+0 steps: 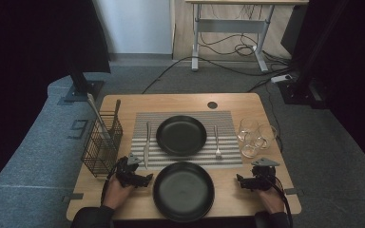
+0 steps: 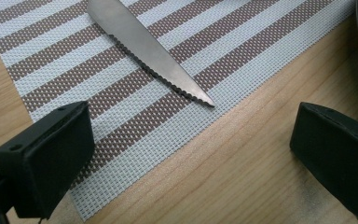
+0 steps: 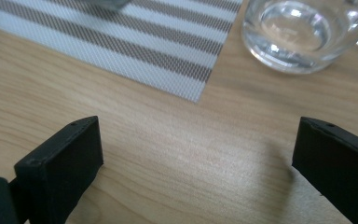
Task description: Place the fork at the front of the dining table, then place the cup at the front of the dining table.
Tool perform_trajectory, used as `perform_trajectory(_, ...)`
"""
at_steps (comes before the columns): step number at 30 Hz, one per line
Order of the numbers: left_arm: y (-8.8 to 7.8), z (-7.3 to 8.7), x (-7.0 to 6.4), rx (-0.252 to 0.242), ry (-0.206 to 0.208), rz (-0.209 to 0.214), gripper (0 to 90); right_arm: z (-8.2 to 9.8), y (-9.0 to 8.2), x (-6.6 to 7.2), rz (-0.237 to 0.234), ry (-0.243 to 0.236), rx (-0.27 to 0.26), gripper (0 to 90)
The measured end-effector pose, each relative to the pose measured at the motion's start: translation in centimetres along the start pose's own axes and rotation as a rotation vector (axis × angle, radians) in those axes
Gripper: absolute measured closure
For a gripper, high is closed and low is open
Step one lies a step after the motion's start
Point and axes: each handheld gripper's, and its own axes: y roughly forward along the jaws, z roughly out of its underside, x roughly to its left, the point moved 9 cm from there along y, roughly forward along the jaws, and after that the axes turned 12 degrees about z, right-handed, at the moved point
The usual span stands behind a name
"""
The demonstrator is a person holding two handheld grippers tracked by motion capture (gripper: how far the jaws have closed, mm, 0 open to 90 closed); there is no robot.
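A striped placemat [image 1: 142,121] lies on the wooden table [image 1: 247,107] with a black plate [image 1: 181,135] at its middle. A knife [image 1: 147,145] lies left of that plate and a fork [image 1: 216,141] right of it. A second black plate [image 1: 183,191] sits at the table's front edge. My left gripper [image 1: 146,179] rests left of this front plate, open and empty. In the left gripper view the gripper [image 2: 193,130] hovers over the mat's corner, just short of the knife tip [image 2: 200,95]. My right gripper [image 1: 241,181] [image 3: 196,140] is open over bare wood, right of the front plate.
A black wire basket [image 1: 102,145] holding utensils stands at the table's left edge. Three clear glasses [image 1: 254,137] cluster at the right, the nearest one [image 3: 286,35] just beyond my right gripper. Past the table are carpet, cables and a desk frame.
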Motion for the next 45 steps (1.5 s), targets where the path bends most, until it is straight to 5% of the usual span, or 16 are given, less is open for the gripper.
perform_trajectory(30, 0.1, -0.1, 0.0, -0.001, -0.006, -0.005, 0.0, -0.1, 0.4, 0.1, -0.022, 0.01, 0.021, 0.0)
perform_trajectory(45, 0.1, -0.1, 0.0, 0.0, -0.007, -0.006, 0.0, -2.1, -0.4, -2.4, 0.014, 0.08, -0.052, 0.0)
